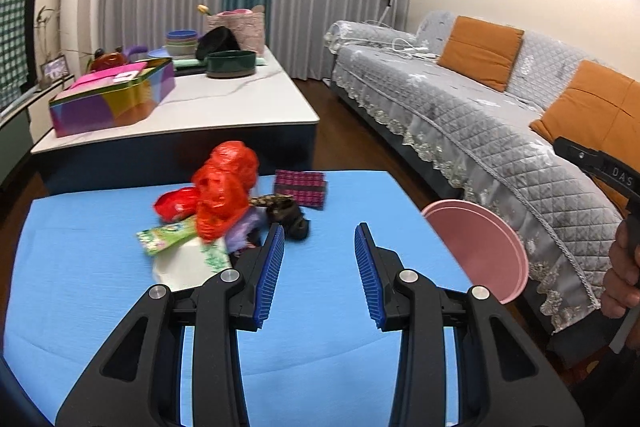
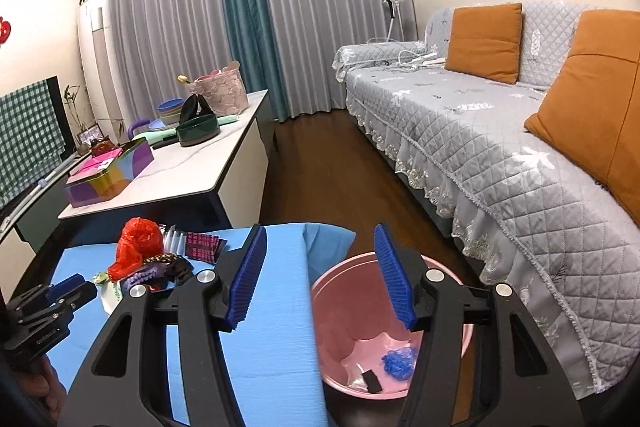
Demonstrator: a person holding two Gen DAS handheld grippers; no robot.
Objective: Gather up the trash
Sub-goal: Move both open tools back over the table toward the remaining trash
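Observation:
A heap of trash lies on the blue table (image 1: 80, 267): a crumpled red plastic bag (image 1: 224, 183), a green wrapper (image 1: 166, 235), white paper (image 1: 188, 265), purple and dark scraps, and a magenta patterned packet (image 1: 302, 187). My left gripper (image 1: 320, 229) is open and empty, just right of the heap. A pink bin (image 2: 332, 311) stands off the table's right edge, holding a blue crumpled piece (image 2: 396, 361) and a small black piece (image 2: 370, 379). My right gripper (image 2: 319, 229) hangs open and empty above the bin's rim. The red bag (image 2: 138, 241) and left gripper (image 2: 66, 291) show at the left.
Beyond the blue table stands a white-topped coffee table (image 1: 240, 99) with a colourful box (image 1: 112, 99), bowls and a basket. A grey quilted sofa (image 1: 480, 115) with orange cushions runs along the right. Dark wooden floor (image 2: 328, 179) lies between them. A hand (image 1: 624, 267) shows at the right edge.

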